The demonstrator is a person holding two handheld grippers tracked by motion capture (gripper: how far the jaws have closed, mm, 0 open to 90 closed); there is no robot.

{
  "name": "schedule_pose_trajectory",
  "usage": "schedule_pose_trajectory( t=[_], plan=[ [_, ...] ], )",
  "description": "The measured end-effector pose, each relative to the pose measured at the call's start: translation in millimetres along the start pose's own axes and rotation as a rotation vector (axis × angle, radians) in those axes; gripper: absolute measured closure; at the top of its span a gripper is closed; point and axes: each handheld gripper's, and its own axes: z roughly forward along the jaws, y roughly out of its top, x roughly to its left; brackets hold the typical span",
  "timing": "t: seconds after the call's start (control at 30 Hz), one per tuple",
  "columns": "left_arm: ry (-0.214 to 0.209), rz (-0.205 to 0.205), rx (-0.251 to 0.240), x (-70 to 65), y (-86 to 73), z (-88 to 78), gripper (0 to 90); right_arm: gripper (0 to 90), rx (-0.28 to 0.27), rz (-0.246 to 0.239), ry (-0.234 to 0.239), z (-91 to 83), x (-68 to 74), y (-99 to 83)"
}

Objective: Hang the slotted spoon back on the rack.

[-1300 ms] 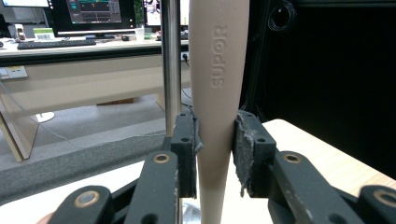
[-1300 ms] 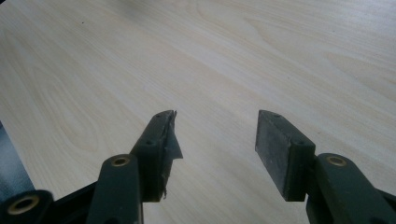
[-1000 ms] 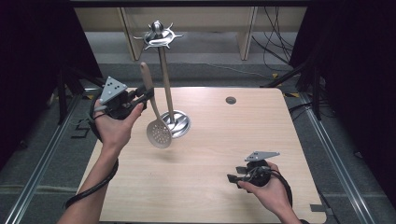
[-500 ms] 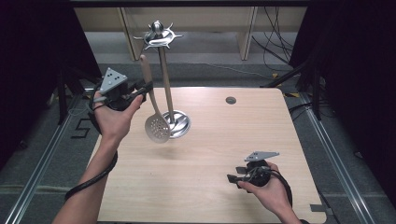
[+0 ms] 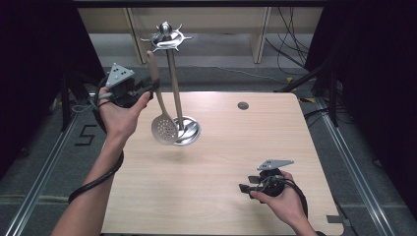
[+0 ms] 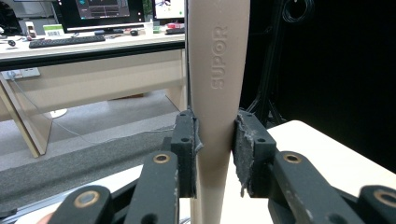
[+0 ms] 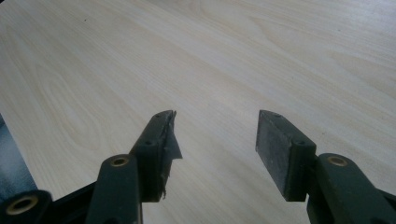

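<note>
Between the left gripper's closed jaws, the slotted spoon's handle stands clamped upright.

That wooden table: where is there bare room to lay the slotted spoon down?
The table is bare between the stand's round base and the right gripper, and across the right half around the small dark disc. It is crowded only at the back left, where the left gripper holds the slotted spoon beside the utensil stand.
</note>
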Motion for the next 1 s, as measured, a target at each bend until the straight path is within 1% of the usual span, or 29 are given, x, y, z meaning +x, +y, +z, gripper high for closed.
schedule_pose_trajectory(
  t=[0.07, 0.2, 0.27, 0.3, 0.33, 0.4, 0.43, 0.47, 0.6, 0.73, 0.87, 1.0],
  plan=[
    [0.003, -0.004, 0.003, 1.0, 1.2, 1.0, 70.3, 47.6, -0.005, -0.008, -0.001, 0.4, -0.1, 0.0],
    [0.004, -0.003, 0.012, 2.2, 2.4, 2.9, 70.3, 47.5, -0.014, -0.005, -0.002, 1.0, -0.2, -0.4],
    [0.006, -0.007, 0.014, 2.7, 2.8, 3.6, 70.3, 47.6, -0.008, -0.007, -0.003, 0.6, -0.4, -0.2],
    [0.005, -0.012, 0.012, 3.1, 2.9, 4.0, 70.3, 47.5, -0.014, -0.005, -0.003, 1.2, -0.2, -0.4],
    [0.009, -0.018, 0.009, 4.3, 3.3, 4.4, 70.3, 47.6, -0.006, -0.008, 0.001, 0.6, -0.2, 0.0],
    [0.011, -0.016, 0.010, 4.7, 3.6, 4.6, 70.3, 47.6, -0.005, -0.009, 0.000, 0.5, -0.2, 0.0],
    [0.011, -0.016, 0.012, 4.8, 3.9, 5.6, 70.3, 47.6, -0.014, -0.006, -0.001, 1.2, -0.1, -0.4],
    [0.011, -0.016, 0.012, 4.8, 3.9, 5.6, 70.3, 47.6, -0.007, -0.008, 0.001, 0.7, -0.3, -0.1],
    [0.014, -0.023, 0.018, 6.0, 4.2, 8.1, 70.3, 47.5, -0.007, -0.010, -0.001, 0.3, -0.1, 0.0],
    [0.016, -0.021, 0.026, 7.0, 3.9, 10.9, 70.3, 47.6, -0.006, -0.009, -0.002, 0.1, -0.3, -0.1],
    [0.013, -0.027, 0.030, 7.1, 3.9, 13.3, 70.3, 47.5, -0.007, -0.010, -0.002, 0.2, -0.4, 0.0],
    [0.011, -0.025, 0.036, 7.5, 3.7, 15.7, 70.3, 47.6, -0.015, -0.007, -0.002, 0.9, -0.1, -0.4]
  ],
)
